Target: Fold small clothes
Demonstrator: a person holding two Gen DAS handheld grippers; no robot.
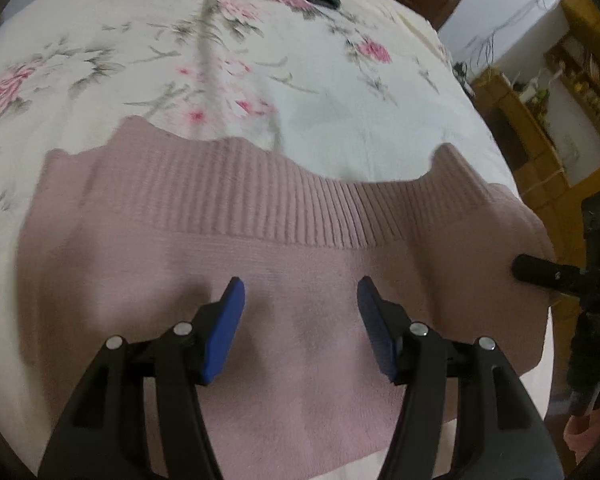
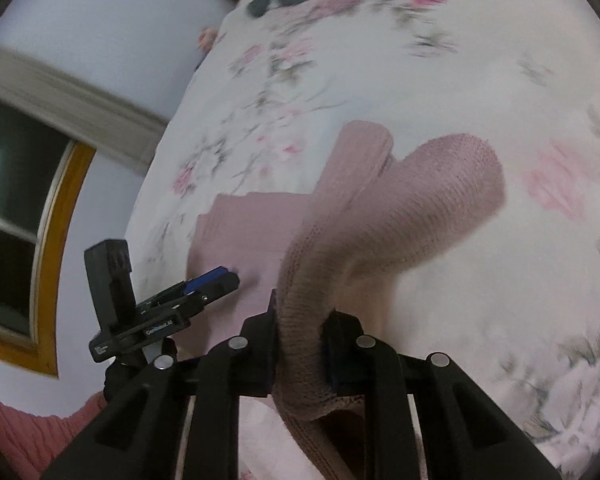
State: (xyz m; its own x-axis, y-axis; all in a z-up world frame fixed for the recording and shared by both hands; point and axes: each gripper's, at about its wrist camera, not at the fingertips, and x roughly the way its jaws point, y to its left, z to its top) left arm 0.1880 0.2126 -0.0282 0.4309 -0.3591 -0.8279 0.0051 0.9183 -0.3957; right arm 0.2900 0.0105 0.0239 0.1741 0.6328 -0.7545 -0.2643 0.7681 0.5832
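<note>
The pink sweater (image 1: 284, 280) lay flat near the bed's (image 1: 260, 80) front edge, ribbed hem running crosswise. The left tongs (image 1: 300, 292) hovered released above its body; the right tongs (image 2: 300, 332) were clenched on its sleeve (image 2: 400, 216) (lifted, trailing away), nearer the fold.

Left gripper (image 1: 302, 300): black frame, blue pads (image 1: 224, 332), jaws spread wide, nothing between them; held low over the pink sweater (image 1: 260, 264), pointing toward its ribbed edge; seen from the right wrist view as a side-on black unit with a blue tip

Right gripper (image 2: 300, 344): black frame, jaws closed tight on a bunched fold of the sweater, knit filling the gap between the fingers, sleeve hanging forward from the grip

Both tools close together, left beside right
</note>
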